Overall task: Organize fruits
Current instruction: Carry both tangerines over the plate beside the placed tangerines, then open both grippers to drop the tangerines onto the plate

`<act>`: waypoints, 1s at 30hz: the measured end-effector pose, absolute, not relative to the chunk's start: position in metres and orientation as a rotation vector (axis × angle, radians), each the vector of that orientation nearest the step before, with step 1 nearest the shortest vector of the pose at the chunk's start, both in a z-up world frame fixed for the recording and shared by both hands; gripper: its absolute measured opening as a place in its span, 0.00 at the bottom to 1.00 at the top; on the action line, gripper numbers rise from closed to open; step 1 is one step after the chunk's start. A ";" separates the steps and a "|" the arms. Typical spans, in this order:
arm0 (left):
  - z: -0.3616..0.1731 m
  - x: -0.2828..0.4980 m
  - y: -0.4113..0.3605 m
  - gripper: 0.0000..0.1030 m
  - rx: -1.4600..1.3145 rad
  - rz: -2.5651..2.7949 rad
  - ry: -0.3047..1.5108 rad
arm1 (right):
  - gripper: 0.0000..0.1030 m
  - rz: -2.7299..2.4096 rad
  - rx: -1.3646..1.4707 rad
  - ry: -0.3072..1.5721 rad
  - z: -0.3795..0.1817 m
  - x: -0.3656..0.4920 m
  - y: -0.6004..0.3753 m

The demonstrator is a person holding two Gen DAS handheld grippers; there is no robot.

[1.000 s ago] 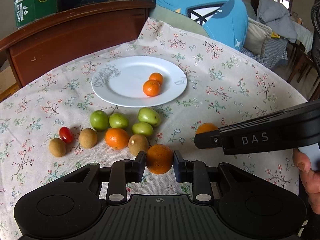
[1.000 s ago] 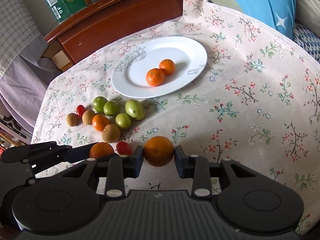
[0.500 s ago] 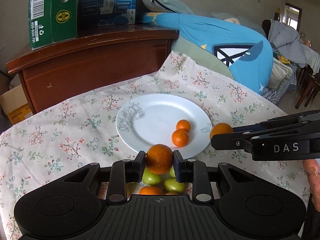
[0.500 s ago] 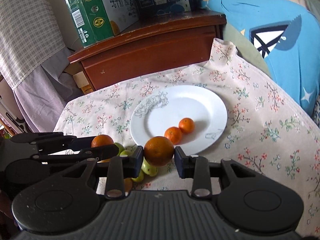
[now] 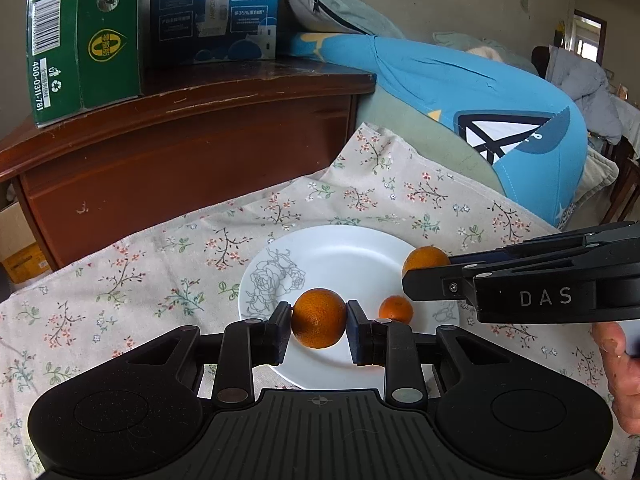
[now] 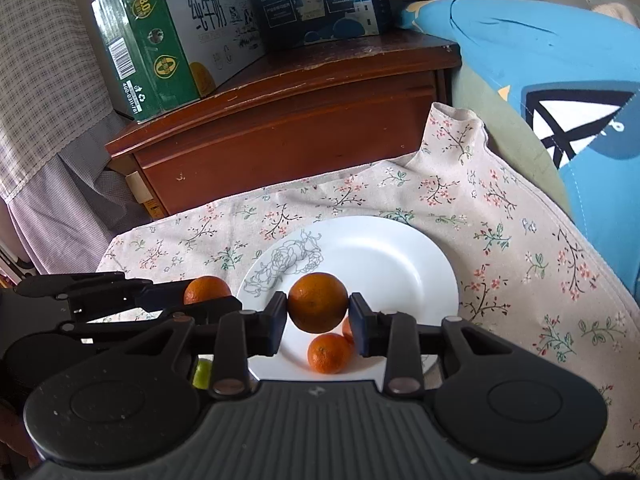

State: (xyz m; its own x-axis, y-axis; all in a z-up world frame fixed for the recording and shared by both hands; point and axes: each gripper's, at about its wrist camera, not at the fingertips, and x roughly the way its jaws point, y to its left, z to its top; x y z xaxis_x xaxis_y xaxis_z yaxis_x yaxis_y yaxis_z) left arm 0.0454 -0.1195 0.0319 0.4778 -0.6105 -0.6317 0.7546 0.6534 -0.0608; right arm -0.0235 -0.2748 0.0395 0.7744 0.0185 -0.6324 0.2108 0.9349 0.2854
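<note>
Both grippers pinch one orange each: left gripper (image 5: 319, 319) holds its orange (image 5: 319, 317) over the near part of the white plate (image 5: 344, 248); right gripper (image 6: 318, 312) holds another (image 6: 318, 302) similarly. Two small oranges (image 6: 329, 353) already lie on the plate, directly below.

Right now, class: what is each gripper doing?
Left gripper: shut on an orange, above the plate.
Right gripper: shut on another orange.
</note>
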 end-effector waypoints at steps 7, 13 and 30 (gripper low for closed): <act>0.021 0.062 -0.131 0.26 0.227 -0.836 0.697 | 0.33 -0.113 0.370 0.696 0.028 0.003 -0.287; 0.013 0.073 -0.139 0.26 0.231 -0.831 0.718 | 0.33 -0.122 0.400 0.729 0.015 0.018 -0.298; 0.003 0.086 -0.147 0.33 0.214 -0.810 0.756 | 0.37 -0.141 0.430 0.757 -0.003 0.037 -0.302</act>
State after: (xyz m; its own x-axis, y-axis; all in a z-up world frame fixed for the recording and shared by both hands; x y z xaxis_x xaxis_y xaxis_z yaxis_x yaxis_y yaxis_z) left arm 0.0858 -0.1466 0.0033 0.4484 -0.5762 -0.6833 0.7217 0.6844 -0.1035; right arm 0.0369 -0.3019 -0.0027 0.7222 0.0290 -0.6911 0.2759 0.9042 0.3262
